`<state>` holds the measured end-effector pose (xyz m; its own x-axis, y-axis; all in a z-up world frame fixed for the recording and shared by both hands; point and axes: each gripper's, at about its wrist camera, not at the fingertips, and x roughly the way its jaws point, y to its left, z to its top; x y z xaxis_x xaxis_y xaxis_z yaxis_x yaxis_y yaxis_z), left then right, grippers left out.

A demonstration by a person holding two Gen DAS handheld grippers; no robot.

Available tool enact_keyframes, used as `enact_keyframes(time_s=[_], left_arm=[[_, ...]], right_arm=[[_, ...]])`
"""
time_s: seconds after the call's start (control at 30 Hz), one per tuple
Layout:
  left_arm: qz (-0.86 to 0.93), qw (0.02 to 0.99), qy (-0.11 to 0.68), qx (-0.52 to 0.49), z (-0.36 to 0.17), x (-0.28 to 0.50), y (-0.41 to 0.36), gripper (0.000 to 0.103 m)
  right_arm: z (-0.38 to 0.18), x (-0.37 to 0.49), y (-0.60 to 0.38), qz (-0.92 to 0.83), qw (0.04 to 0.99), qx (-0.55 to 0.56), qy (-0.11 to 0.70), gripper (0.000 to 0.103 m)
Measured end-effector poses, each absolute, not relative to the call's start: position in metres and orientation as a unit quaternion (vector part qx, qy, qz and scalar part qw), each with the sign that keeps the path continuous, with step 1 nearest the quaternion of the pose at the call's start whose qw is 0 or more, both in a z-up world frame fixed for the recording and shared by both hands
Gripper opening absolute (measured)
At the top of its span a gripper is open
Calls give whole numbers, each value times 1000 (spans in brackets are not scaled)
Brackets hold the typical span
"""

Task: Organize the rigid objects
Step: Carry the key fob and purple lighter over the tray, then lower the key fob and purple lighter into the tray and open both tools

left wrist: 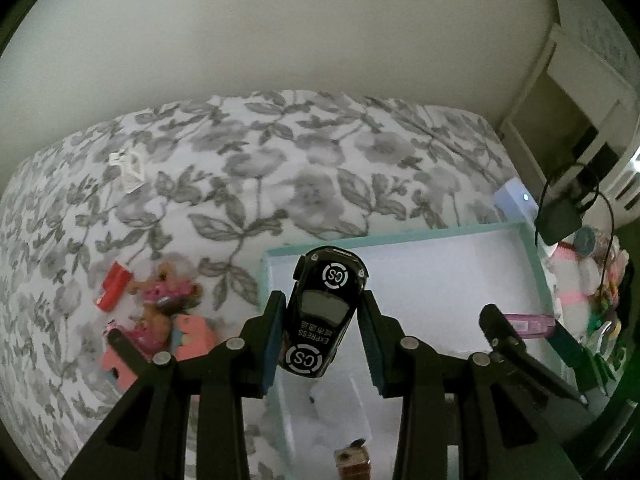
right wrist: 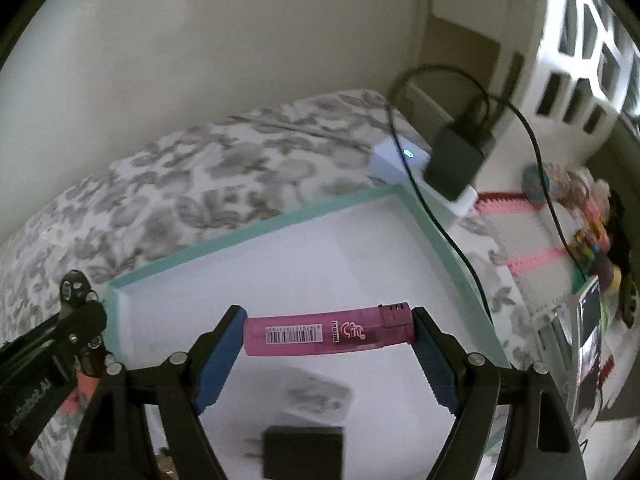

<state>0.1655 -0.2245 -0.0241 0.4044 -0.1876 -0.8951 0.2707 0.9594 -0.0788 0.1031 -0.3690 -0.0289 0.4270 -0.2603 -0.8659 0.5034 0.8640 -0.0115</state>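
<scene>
My left gripper (left wrist: pixel 322 322) is shut on a black toy car (left wrist: pixel 322 312) marked "CS EXPRESS", held nose-up above the left part of the teal-rimmed white tray (left wrist: pixel 266 276). My right gripper (right wrist: pixel 328 334) is shut on a pink lighter (right wrist: pixel 326 334), gripped end to end and held crosswise above the same tray (right wrist: pixel 256 226). The lighter and right gripper also show at the right in the left wrist view (left wrist: pixel 528 322). A black plug adapter (right wrist: pixel 302 454) lies in the tray below the right gripper.
Red, pink and brown toys (left wrist: pixel 154 304) lie on the floral bedspread (left wrist: pixel 280 168) left of the tray. A white hub with a black charger and cable (right wrist: pixel 458 156) sits beyond the tray. Colourful items and a phone (right wrist: pixel 588 324) lie to the right. A small brown object (left wrist: pixel 352 462) lies in the tray.
</scene>
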Motion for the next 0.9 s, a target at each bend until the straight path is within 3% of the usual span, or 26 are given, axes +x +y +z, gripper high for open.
enact_keyframes(time_s=[0.9], left_arm=[[-128, 815, 558, 88, -80, 169, -235, 38]], right_arm=[[-84, 106, -380, -223, 803, 136, 536, 84]])
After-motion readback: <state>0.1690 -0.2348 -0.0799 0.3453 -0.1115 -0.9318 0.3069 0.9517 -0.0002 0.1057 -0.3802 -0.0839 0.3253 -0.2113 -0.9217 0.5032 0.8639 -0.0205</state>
